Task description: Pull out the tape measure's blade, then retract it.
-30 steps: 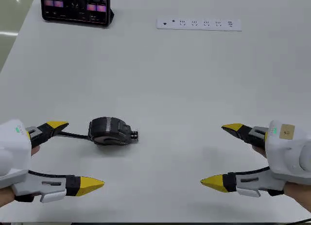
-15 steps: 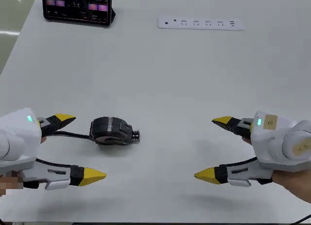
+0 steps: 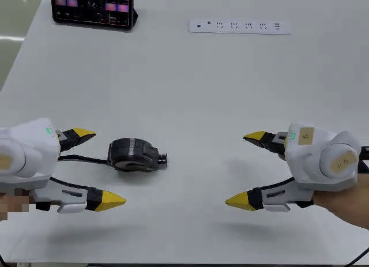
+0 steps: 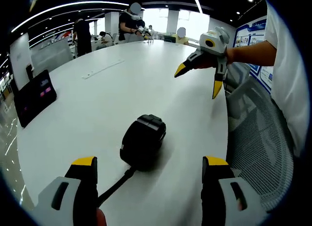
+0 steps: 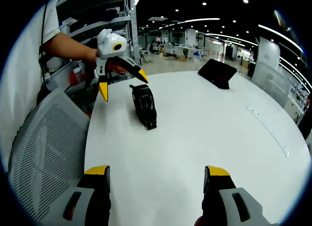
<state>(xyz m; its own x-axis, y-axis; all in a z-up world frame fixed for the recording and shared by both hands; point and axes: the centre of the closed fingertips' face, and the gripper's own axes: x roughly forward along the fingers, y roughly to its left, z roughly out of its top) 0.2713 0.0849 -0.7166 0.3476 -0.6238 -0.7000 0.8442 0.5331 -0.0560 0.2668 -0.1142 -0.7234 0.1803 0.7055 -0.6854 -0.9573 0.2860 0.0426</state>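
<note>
The left gripper (image 3: 106,166) was held with jaws apart just beside the tape measure (image 3: 134,155), which lay untouched on the table (image 3: 190,88). The right gripper (image 3: 236,169), likewise spread, was held well apart. No blade was drawn out: pulling and retracting were judged undone.
</note>
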